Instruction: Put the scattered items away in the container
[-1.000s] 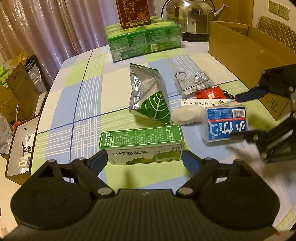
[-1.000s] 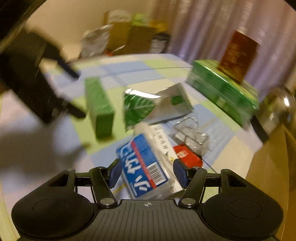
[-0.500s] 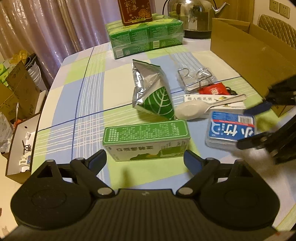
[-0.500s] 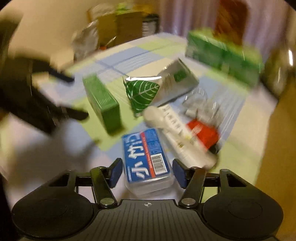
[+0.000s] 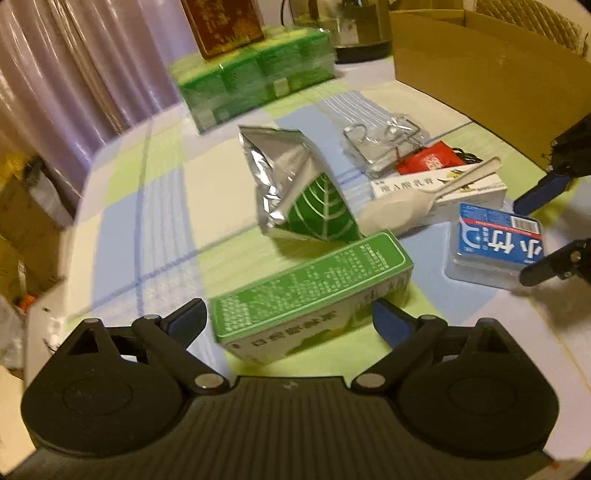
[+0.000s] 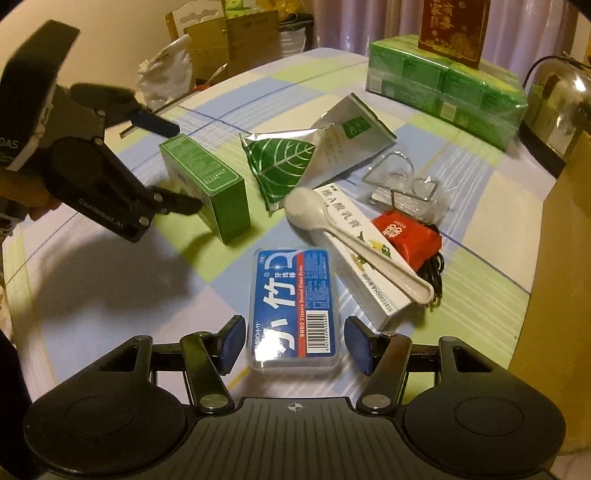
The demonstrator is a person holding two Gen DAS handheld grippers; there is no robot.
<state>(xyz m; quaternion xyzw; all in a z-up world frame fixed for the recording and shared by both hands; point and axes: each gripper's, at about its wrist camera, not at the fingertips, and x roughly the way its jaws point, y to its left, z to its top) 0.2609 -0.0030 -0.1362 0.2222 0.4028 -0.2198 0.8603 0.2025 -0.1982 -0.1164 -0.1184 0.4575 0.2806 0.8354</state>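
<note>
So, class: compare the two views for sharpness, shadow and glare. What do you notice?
Left wrist view: motion-blurred, the green box smeared. Right wrist view: sharp, label on the floss-pick case readable; the left gripper casts a broad shadow on the tablecloth; glare on the kettle. Both bend straight edges.

kettle [image 6: 559, 114] | curtain [image 5: 92, 74] | green packs [image 6: 447, 88] (red box [image 6: 452, 27] on top)

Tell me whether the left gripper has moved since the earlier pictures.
Yes: the left gripper has advanced toward the green box, whose near end now sits between its open jaws.
</note>
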